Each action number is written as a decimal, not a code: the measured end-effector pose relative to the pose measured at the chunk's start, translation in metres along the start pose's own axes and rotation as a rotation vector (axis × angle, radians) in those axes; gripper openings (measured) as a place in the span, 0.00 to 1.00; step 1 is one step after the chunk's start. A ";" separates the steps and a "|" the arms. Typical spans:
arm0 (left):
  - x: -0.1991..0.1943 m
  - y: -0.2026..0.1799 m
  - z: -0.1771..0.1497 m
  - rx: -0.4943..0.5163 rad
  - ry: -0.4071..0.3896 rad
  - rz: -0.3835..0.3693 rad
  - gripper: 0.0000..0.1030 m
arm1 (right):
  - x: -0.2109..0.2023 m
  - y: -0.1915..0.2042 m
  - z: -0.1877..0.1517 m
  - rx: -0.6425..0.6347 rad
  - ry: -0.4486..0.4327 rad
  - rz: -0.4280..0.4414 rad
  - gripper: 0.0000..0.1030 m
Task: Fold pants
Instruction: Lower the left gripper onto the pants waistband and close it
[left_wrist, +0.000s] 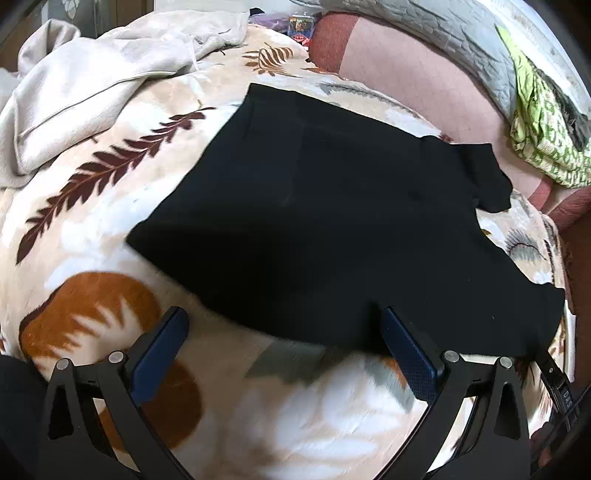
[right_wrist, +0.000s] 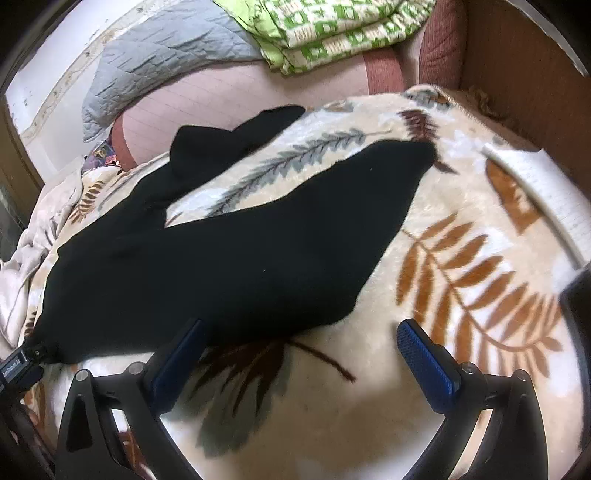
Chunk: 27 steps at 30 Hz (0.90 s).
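Just ahead of left gripper (left_wrist: 284, 325): pants (left_wrist: 314, 221)

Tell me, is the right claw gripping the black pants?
No, the right claw is open, and the pants lie flat on the blanket.

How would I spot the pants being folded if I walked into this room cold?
Start at the bed, covered by a cream blanket printed with brown and orange leaves. The pants lie flat on its middle, just ahead of both open grippers, with a pale crumpled sheet behind. They are the only plain black cloth; everything around is pale or patterned.
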<state>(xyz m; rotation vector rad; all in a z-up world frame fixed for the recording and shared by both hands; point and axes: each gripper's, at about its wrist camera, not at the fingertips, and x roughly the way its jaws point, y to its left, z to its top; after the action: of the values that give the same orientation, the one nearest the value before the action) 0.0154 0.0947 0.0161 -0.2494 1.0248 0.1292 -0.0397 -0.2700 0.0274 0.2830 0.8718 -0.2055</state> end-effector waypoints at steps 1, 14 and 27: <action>0.003 -0.004 0.002 0.002 0.000 0.010 1.00 | 0.004 0.000 0.001 0.007 0.004 0.003 1.00; 0.011 0.003 0.028 -0.030 0.036 -0.101 0.13 | 0.021 0.010 0.019 0.003 -0.050 -0.014 0.09; -0.059 0.052 0.017 0.072 0.087 -0.141 0.11 | -0.045 0.015 -0.030 -0.037 0.049 0.152 0.09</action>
<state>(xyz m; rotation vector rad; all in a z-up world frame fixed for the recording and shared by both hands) -0.0124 0.1504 0.0679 -0.2621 1.0930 -0.0467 -0.0849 -0.2430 0.0468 0.3198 0.8980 -0.0417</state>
